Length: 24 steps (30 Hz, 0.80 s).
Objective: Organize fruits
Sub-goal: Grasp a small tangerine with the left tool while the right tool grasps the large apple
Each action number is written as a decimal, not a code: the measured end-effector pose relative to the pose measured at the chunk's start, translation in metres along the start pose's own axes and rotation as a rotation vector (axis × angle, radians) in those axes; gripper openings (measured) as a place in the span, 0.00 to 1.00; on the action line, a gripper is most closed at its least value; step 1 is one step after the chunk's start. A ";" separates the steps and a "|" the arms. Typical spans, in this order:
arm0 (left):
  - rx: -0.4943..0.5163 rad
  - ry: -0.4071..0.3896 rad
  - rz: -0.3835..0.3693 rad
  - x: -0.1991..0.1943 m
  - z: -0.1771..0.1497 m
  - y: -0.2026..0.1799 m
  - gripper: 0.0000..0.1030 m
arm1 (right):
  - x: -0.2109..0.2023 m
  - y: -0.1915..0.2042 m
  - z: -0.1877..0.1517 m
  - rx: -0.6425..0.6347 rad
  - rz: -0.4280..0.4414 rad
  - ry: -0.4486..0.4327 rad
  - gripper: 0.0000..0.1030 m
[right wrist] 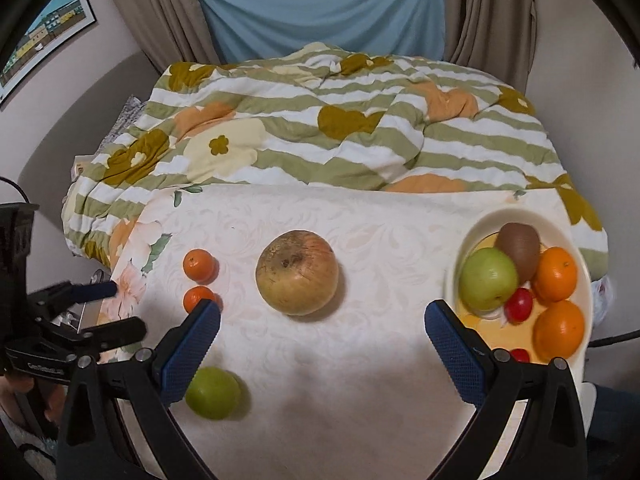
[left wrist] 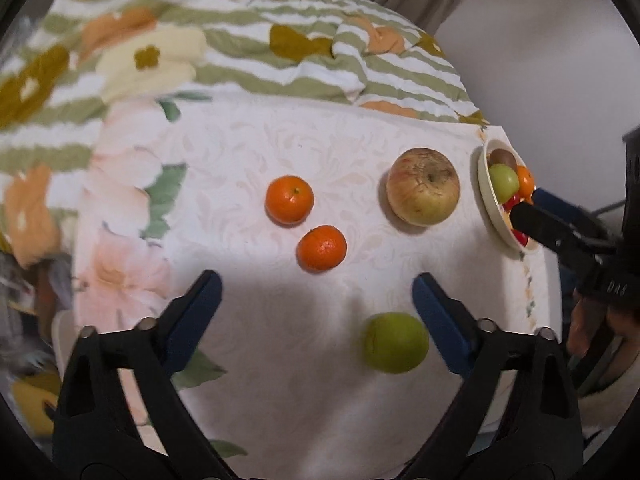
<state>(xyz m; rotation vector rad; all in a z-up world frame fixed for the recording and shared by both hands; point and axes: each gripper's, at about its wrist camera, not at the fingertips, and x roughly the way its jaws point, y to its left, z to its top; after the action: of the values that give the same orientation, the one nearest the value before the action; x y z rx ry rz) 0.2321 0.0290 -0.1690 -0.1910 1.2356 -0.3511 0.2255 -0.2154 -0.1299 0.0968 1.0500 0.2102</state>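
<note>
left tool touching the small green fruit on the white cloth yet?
Apart. In the left wrist view the left tool stands open, and white cloth shows between the small green fruit and both blue fingers.

Pale floral-cloth bed [right wrist: 360,360] bearing striped quilt [right wrist: 320,140], big apple [right wrist: 297,273], two tangerines [left wrist: 289,199], green fruit [left wrist: 395,342], fruit bowl [right wrist: 584,312]

In the right wrist view, the big apple [right wrist: 297,273] sits in the middle of the table [right wrist: 380,360]. Two tangerines [right wrist: 201,265] lie to its left. A small apple [right wrist: 213,393] lies at lower left. The bowl [right wrist: 576,364] of fruit is at right. The blanket [right wrist: 320,120] lies behind.
</note>
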 end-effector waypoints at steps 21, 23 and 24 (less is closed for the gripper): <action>-0.129 0.014 -0.032 0.062 0.004 -0.002 0.54 | 0.064 0.010 0.010 -0.044 0.026 0.080 0.99; -0.124 0.014 -0.020 0.064 0.004 -0.004 0.50 | 0.067 0.012 0.010 -0.050 0.032 0.084 0.99; -0.123 0.009 -0.015 0.063 0.004 -0.003 0.49 | 0.068 0.012 0.010 -0.054 0.033 0.085 0.99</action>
<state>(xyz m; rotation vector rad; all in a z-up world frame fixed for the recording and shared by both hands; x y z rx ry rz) 0.2533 0.0028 -0.2225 -0.3047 1.2664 -0.2890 0.2653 -0.1886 -0.1803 0.0565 1.1270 0.2746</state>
